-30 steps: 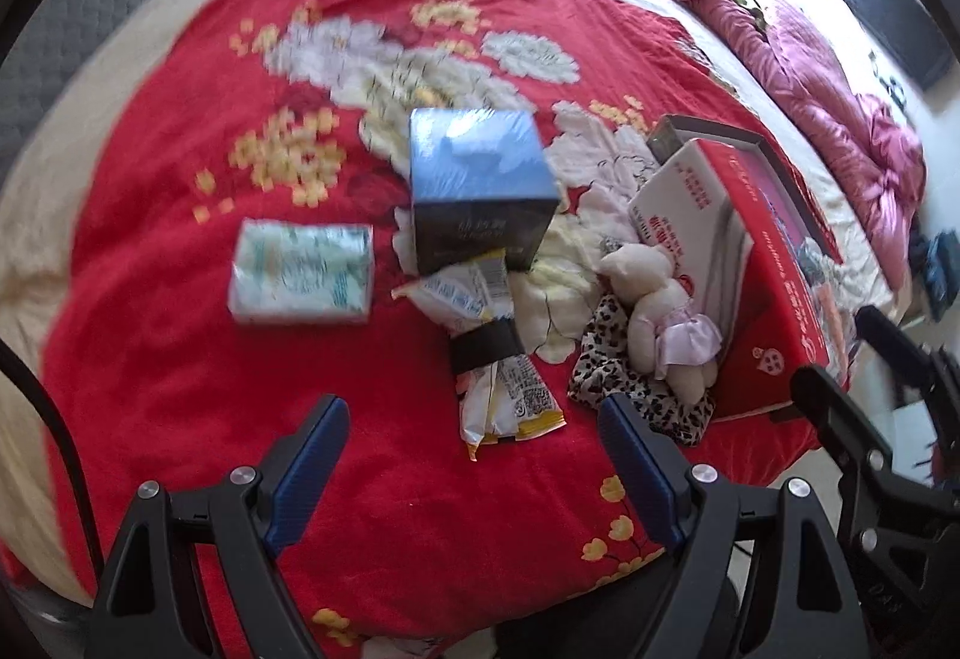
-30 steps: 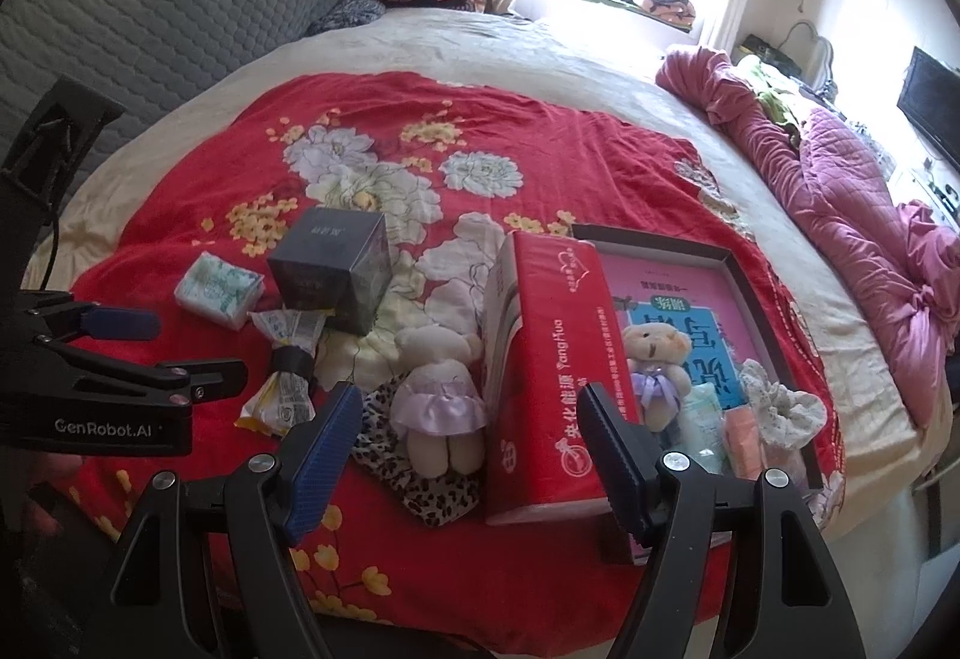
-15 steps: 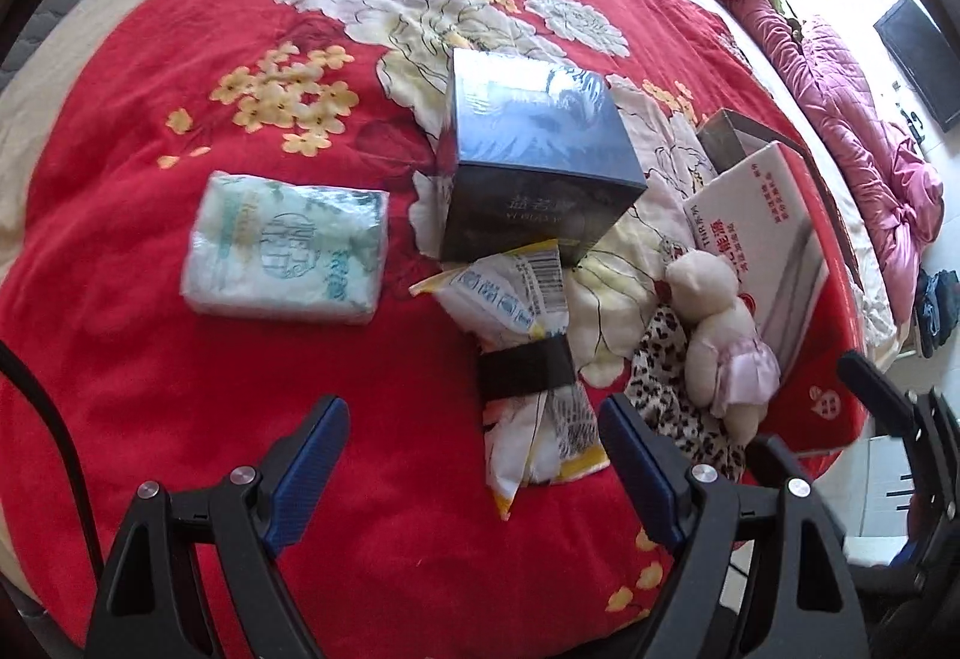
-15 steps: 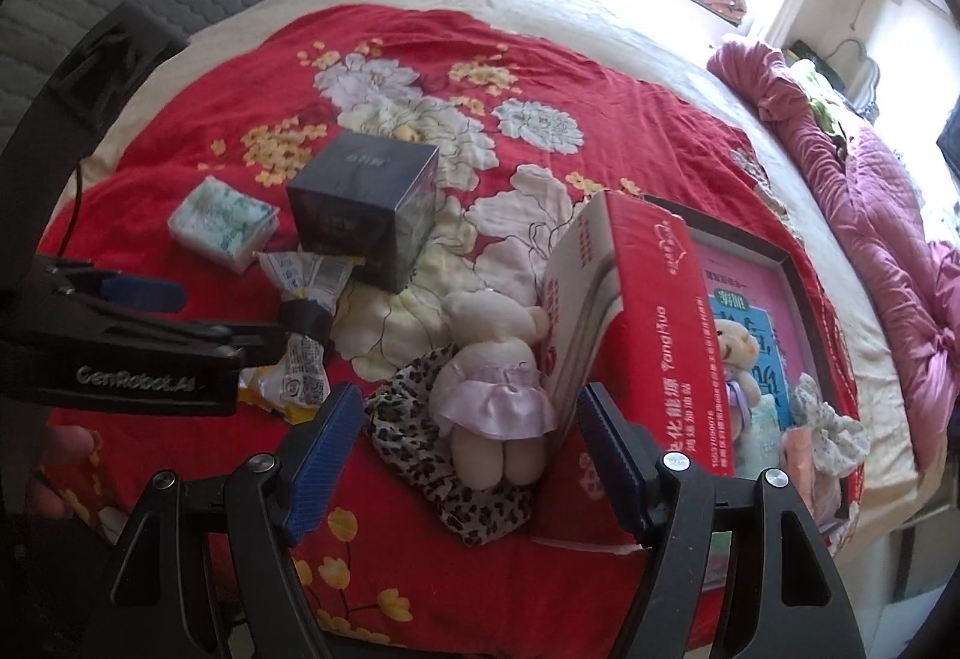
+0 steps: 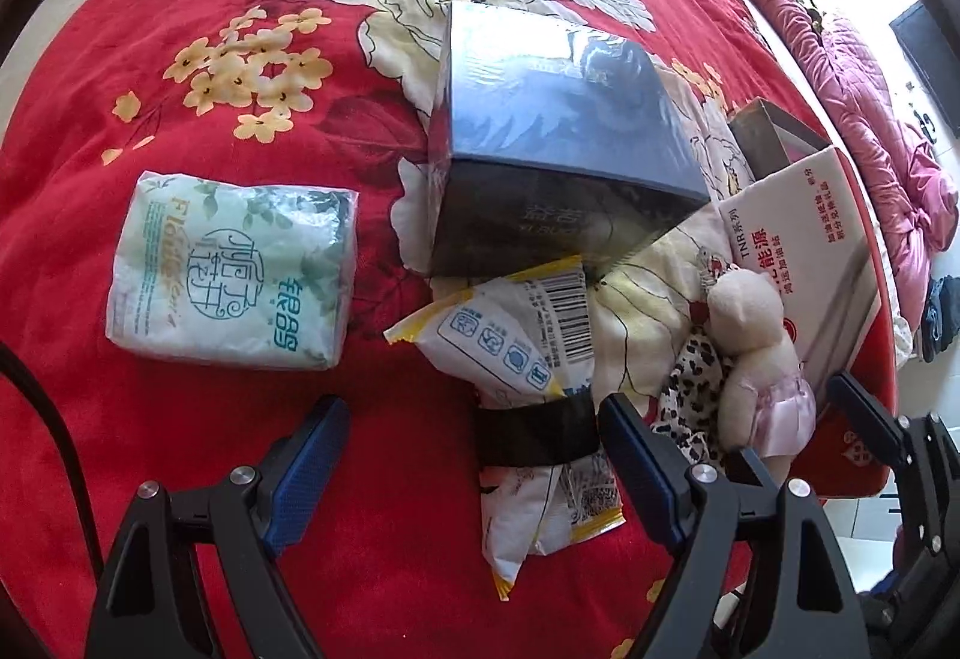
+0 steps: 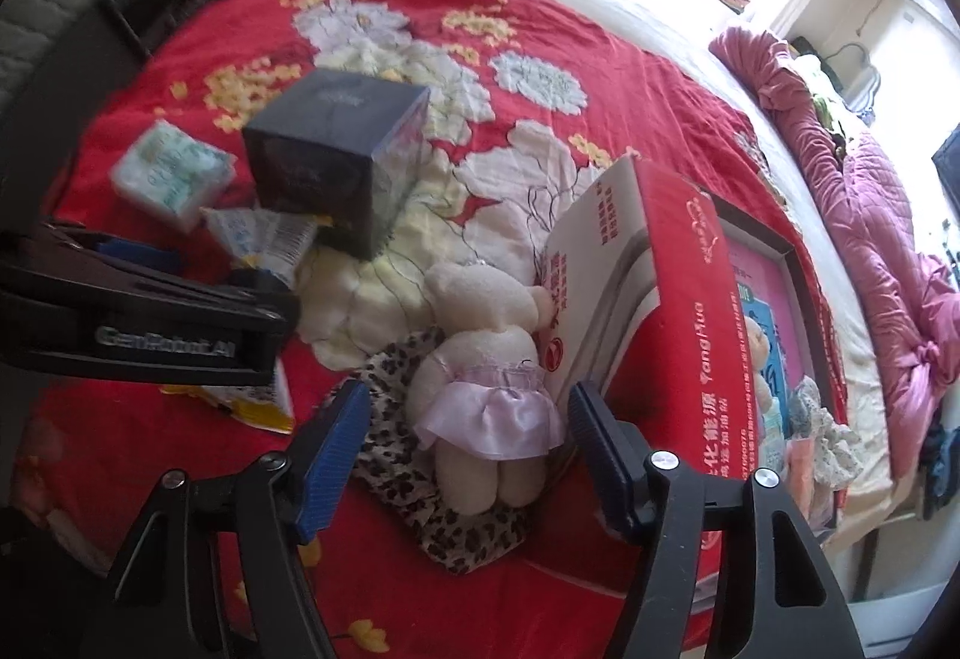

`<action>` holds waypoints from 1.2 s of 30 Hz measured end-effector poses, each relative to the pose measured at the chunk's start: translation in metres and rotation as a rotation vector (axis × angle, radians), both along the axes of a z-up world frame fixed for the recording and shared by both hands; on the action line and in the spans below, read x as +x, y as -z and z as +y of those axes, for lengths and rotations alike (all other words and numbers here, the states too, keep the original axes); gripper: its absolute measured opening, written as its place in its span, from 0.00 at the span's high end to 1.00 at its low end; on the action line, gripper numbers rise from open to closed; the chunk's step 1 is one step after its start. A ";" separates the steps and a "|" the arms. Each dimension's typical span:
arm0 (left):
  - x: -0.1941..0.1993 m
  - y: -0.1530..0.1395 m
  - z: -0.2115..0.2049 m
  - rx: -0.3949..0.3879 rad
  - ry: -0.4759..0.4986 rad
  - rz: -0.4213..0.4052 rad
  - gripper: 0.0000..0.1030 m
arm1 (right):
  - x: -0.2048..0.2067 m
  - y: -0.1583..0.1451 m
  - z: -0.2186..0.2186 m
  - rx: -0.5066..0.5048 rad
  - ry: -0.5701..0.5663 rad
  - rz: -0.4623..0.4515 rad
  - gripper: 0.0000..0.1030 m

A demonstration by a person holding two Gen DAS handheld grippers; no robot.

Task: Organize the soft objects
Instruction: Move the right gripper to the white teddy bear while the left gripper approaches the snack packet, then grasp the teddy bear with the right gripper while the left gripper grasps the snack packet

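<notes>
On the red floral blanket (image 5: 150,419) lie a pale green tissue pack (image 5: 234,269), a yellow-edged snack packet (image 5: 528,341) with a black band, and a cream teddy bear (image 5: 750,347) in a pink skirt on a leopard-print cloth (image 5: 684,401). My left gripper (image 5: 474,455) hangs open just above the packet's banded middle, touching nothing. My right gripper (image 6: 468,449) stands over the teddy bear (image 6: 480,359). Its jaws are closing with the bear's skirt and legs between them. The pads do not press on the bear. The leopard cloth (image 6: 414,467) lies under it.
A dark blue box (image 5: 558,131) stands behind the packet. A red and white carton (image 6: 678,311) lies tilted right beside the bear. Behind it a framed tray (image 6: 792,263) holds a small bear and other soft items. A pink quilt (image 6: 870,215) lies far right.
Both grippers have come down closer to the blanket. The left now hangs over the snack packet, the right over the teddy bear. The right jaws have narrowed a little.
</notes>
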State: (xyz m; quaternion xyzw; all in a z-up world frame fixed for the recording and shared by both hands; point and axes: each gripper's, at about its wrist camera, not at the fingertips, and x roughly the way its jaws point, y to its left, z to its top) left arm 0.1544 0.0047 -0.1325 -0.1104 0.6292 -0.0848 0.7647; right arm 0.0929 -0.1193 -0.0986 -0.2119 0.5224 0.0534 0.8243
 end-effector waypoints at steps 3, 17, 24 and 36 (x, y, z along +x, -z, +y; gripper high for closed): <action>0.001 0.000 0.000 -0.001 0.004 0.002 0.18 | 0.005 0.009 0.002 -0.033 0.010 0.014 0.42; 0.003 0.006 -0.014 0.082 0.013 0.003 0.17 | 0.009 -0.010 -0.018 0.127 0.082 -0.049 0.66; 0.005 0.000 -0.022 0.034 0.012 0.005 0.62 | 0.002 -0.048 -0.051 0.394 0.168 -0.067 0.65; -0.018 -0.038 -0.029 0.073 0.047 -0.083 0.63 | -0.016 -0.083 -0.070 0.455 0.184 -0.130 0.65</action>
